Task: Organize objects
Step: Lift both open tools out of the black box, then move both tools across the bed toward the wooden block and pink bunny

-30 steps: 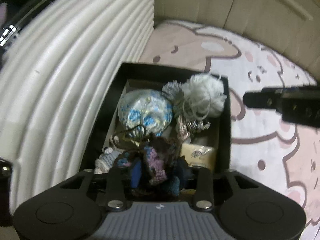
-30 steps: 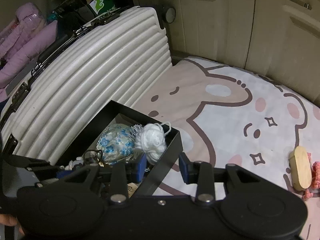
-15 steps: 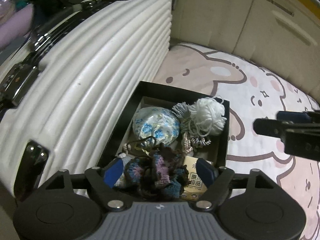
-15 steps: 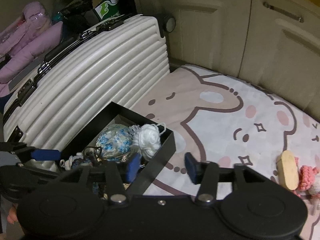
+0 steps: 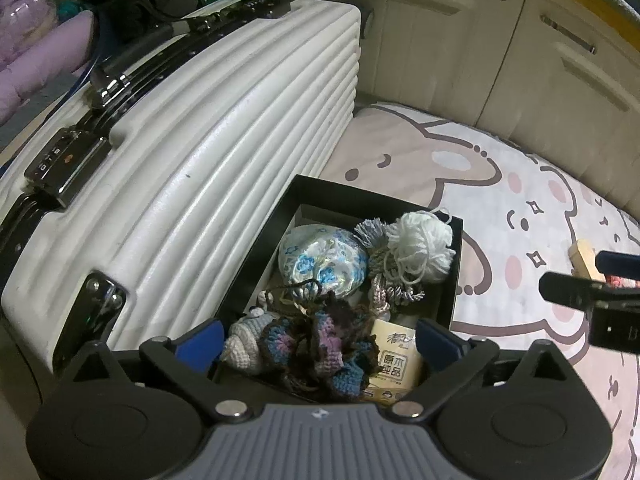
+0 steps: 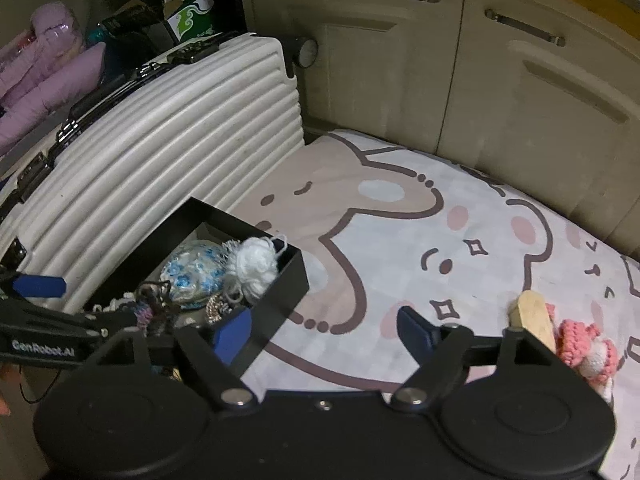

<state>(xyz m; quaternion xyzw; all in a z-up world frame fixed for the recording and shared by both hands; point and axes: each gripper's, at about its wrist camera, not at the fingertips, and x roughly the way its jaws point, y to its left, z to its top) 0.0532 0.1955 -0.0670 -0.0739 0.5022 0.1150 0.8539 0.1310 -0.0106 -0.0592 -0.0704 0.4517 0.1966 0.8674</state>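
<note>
A black box (image 5: pixel 376 197) sits on the bunny-print mat beside a white suitcase. It holds a dark purple-blue crochet piece (image 5: pixel 324 348), a white yarn ball (image 5: pixel 420 246), a blue floral pouch (image 5: pixel 320 264), a tissue pack (image 5: pixel 394 364) and a small knitted doll (image 5: pixel 244 340). My left gripper (image 5: pixel 316 338) is open and empty above the box's near end. My right gripper (image 6: pixel 324 330) is open and empty over the mat by the box (image 6: pixel 288 280). A wooden piece (image 6: pixel 534 318) and a pink crochet toy (image 6: pixel 588 348) lie on the mat at the right.
The ribbed white suitcase (image 5: pixel 192 160) lies along the box's left side. Cream cabinet doors (image 6: pixel 500 92) stand behind the mat (image 6: pixel 460 240). Purple bedding (image 6: pixel 44 88) and boxes sit beyond the suitcase.
My left gripper has opened, released the dark crochet piece into the box, and drawn back and up. My right gripper has opened wider and also pulled back.
</note>
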